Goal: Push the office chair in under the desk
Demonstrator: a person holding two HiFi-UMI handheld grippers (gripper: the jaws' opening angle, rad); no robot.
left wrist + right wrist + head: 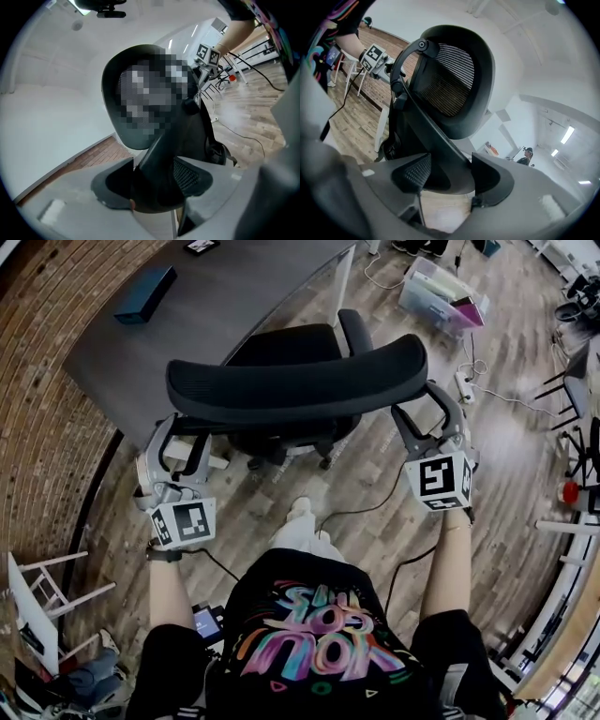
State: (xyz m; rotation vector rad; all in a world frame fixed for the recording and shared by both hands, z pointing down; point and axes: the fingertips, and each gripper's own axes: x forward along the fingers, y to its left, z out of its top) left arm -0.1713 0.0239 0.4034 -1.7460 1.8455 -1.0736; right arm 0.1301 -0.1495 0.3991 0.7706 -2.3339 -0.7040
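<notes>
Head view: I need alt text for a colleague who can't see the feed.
Seen from above, a black office chair is held at both ends of its backrest, with the left gripper and the right gripper each closed on its frame. Its seat faces a grey desk that carries a dark blue box.

Left tool clamped on office chair frame
</notes>
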